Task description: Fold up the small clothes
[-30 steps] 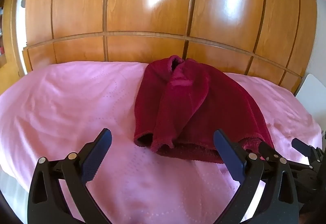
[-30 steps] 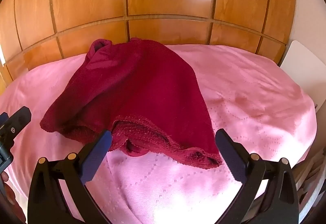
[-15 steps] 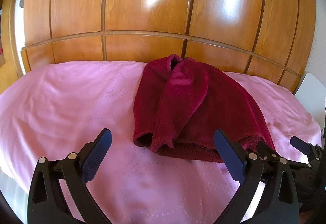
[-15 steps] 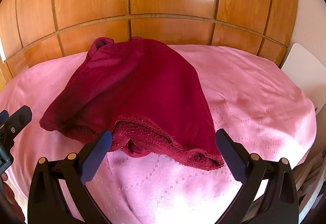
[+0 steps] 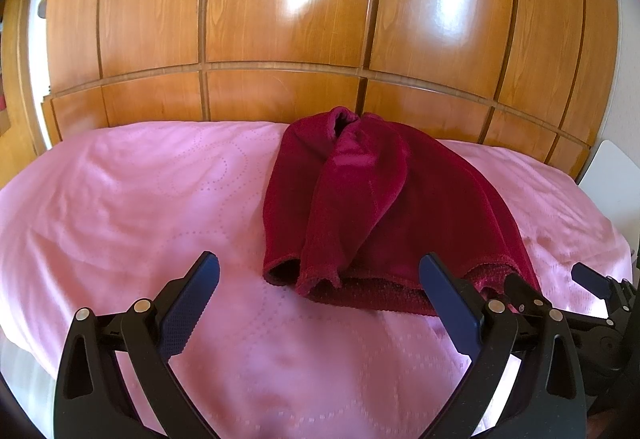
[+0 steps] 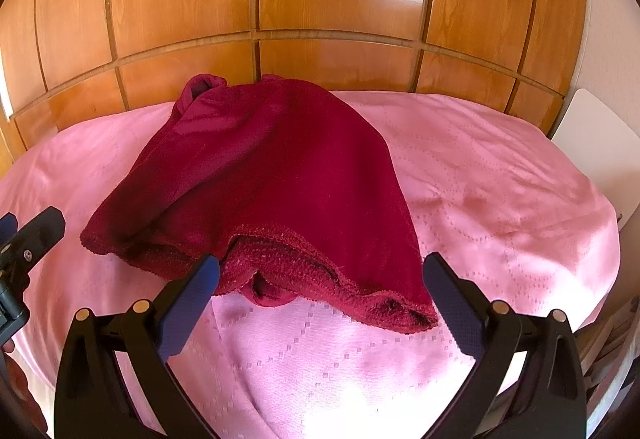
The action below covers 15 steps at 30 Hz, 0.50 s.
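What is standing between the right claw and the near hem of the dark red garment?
Nothing visible. Only bare pink bedspread lies between the open right claw and the hem of the dark red garment.

The garment (image 6: 272, 191) covers its own lower layers — only the near hem at 6 o'clock shows an opening. The white board (image 6: 596, 143) at 3 o'clock is cut by the frame edge. The bed's (image 5: 120, 207) near edge lies behind the left gripper (image 5: 318, 293) — unseen.
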Motion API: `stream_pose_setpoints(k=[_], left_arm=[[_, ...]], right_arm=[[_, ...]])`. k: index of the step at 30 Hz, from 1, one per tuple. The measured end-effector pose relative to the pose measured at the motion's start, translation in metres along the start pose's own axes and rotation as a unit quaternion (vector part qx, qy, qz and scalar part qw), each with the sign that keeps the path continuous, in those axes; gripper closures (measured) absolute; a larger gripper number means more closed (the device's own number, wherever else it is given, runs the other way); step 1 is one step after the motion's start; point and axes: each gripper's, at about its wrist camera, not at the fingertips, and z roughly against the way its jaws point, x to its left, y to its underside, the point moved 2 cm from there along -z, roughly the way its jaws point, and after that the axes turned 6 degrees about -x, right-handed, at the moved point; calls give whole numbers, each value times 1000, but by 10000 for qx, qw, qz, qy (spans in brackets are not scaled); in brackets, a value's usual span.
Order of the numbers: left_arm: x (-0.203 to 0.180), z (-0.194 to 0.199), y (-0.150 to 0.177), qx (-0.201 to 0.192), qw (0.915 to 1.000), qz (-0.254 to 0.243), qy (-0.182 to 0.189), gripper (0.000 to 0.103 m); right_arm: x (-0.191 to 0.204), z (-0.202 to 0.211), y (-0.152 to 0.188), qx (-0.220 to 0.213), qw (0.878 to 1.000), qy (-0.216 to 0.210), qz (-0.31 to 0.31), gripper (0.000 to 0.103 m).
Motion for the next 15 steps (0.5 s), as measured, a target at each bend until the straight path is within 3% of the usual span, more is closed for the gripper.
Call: stream_pose_setpoints(k=[15], left_arm=[[3,2,0,17,10000,7,10,4]], right_arm=[[3,-1,2,38,10000,0,72,2]])
